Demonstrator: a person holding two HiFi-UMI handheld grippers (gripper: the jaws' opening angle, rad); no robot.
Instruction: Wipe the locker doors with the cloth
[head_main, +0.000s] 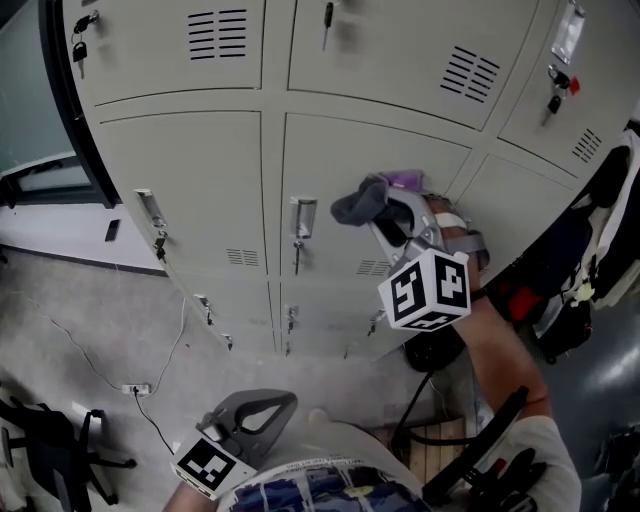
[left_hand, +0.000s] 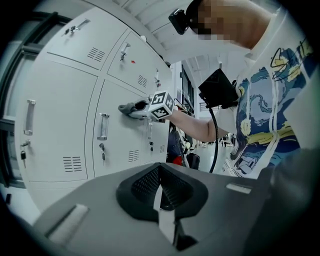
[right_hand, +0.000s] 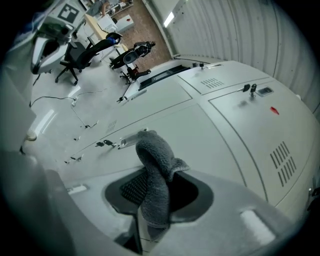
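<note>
A grey cloth (head_main: 358, 203) is clamped in my right gripper (head_main: 383, 212), which is raised to the middle locker door (head_main: 350, 160), just right of its handle (head_main: 303, 217). Whether the cloth touches the door I cannot tell. In the right gripper view the cloth (right_hand: 156, 175) curls up out of the shut jaws, in front of the pale door (right_hand: 210, 135). My left gripper (head_main: 262, 412) hangs low near the person's body, shut and empty. Its view shows the closed jaws (left_hand: 161, 192), with the right gripper's marker cube (left_hand: 163, 105) by the lockers.
Locker doors carry handles, keys (head_main: 79, 48) and vent slots. Dark bags and clothing (head_main: 565, 270) hang at the right. A cable and power strip (head_main: 134, 389) lie on the floor, with an office chair (head_main: 50, 445) at the lower left.
</note>
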